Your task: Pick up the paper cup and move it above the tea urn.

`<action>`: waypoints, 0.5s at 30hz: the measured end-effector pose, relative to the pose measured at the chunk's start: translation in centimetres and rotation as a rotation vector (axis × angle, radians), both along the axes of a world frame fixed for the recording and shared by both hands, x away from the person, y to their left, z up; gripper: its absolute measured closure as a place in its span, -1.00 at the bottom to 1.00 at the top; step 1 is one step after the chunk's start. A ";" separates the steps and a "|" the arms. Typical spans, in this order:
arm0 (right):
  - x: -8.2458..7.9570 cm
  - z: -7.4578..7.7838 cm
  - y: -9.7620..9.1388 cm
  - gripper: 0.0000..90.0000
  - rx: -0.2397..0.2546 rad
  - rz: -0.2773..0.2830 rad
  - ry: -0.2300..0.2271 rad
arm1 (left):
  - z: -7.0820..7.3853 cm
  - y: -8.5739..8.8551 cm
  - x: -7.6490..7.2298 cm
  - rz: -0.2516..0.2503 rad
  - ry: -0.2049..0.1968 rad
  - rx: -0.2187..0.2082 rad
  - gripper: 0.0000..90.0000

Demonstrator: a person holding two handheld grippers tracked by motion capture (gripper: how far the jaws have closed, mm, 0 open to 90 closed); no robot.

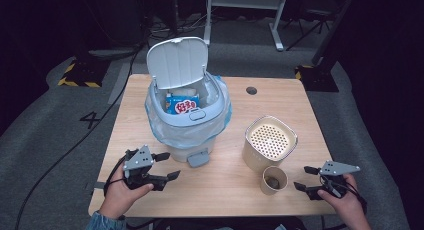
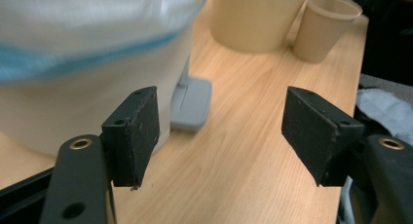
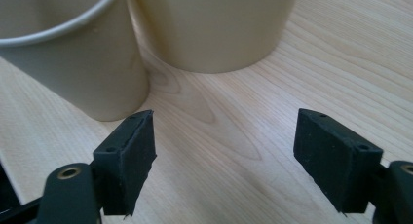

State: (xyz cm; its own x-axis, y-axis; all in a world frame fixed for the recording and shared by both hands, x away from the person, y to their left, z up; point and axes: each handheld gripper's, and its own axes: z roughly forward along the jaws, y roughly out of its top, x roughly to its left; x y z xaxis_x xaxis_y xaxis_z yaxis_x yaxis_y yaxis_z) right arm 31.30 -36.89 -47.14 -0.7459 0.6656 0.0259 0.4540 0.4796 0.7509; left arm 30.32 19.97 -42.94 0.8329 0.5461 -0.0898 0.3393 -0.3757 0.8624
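This looks like a lab or recording studio. A lone wooden table (image 1: 150,200) stands on grey carpet (image 1: 60,155) among black curtains, hazard-taped stand bases (image 1: 80,72) and trailing cables (image 1: 75,145).

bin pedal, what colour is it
Grey; the pedal at the bin's foot shows best in the left gripper view.

The bin (image 2: 92,63) is blurred and cut off at the frame's top (left gripper view), its pedal (image 2: 191,103) half hidden.

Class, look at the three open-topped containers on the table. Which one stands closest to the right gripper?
The small paper cup, just left of the right gripper. It is the smallest; the perforated-top beige container stands behind it, and the lidded bin is farthest away.
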 end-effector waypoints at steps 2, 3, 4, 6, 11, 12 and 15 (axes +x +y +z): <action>-0.1 0.0 0.1 -0.49 0.000 0.005 0.000 | -1.0 0.0 0.3 -0.019 0.023 0.010 -0.42; -0.2 -0.1 0.2 -0.53 0.006 0.014 -0.001 | -1.4 0.1 0.5 -0.030 0.038 0.014 -0.47; -0.2 -0.1 0.2 -0.53 0.006 0.014 -0.001 | -1.9 0.1 0.7 -0.034 0.052 0.017 -0.47; -0.4 -0.2 0.4 -0.54 0.020 0.027 0.005 | -2.7 0.2 0.9 -0.016 0.071 0.034 -0.47; -0.7 -0.2 0.9 -0.58 0.031 0.045 0.015 | -4.5 0.6 1.5 0.017 0.112 0.075 -0.47; -0.8 -0.3 1.3 -0.58 0.017 0.042 0.044 | -5.1 0.8 1.8 0.038 0.118 0.097 -0.44; -0.8 -0.4 1.7 -0.57 0.013 0.041 0.056 | -5.7 1.0 1.9 0.056 0.130 0.139 -0.41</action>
State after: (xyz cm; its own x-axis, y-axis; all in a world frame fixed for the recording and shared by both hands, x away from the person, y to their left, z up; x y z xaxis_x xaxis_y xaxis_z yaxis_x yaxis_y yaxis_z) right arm 30.52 -35.22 -47.50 -0.7698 0.6337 0.0763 0.4752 0.4892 0.7313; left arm 32.26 21.01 -48.64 0.7872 0.6058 -0.1156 0.4683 -0.4653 0.7511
